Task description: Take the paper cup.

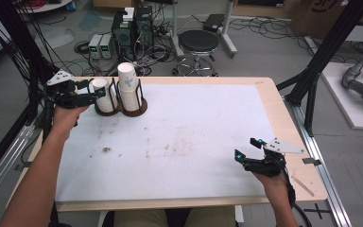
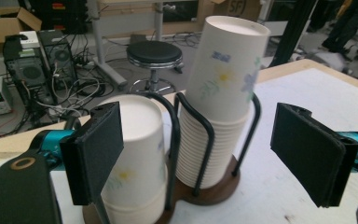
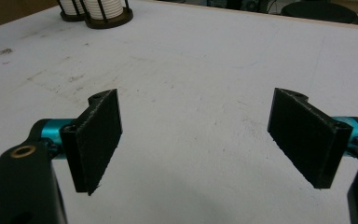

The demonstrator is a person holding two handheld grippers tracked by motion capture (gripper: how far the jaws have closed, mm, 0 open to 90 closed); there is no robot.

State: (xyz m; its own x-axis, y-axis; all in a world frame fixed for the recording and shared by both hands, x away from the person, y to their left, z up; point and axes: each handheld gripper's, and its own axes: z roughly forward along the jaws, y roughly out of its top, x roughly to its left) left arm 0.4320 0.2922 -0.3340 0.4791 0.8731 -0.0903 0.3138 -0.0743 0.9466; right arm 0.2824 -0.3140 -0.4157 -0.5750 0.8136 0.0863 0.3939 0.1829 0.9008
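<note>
A black wire cup holder on a brown wooden base [image 1: 142, 109] [image 2: 214, 193] stands at the table's far left. It carries a short stack of white flowered paper cups [image 1: 105, 93] [image 2: 137, 149] and a taller stack [image 1: 128, 85] [image 2: 223, 88], whose top cup rises above the wires. My left gripper [image 1: 92, 91] [image 2: 200, 154] is open, level with the short stack and just left of it. Its pads [image 2: 95, 151] touch no cup. My right gripper [image 1: 246, 148] [image 3: 198, 140] is open with nothing between its jaws, above the white mat at the near right. The holder [image 3: 95, 14] lies far ahead of it.
A white mat [image 1: 179, 142] with faint stains covers most of the wooden table [image 1: 269, 94]. Beyond the far edge stand a black stool [image 1: 198, 42], computer towers [image 1: 132, 28] and cables. Black frame posts [image 1: 321, 56] flank the table.
</note>
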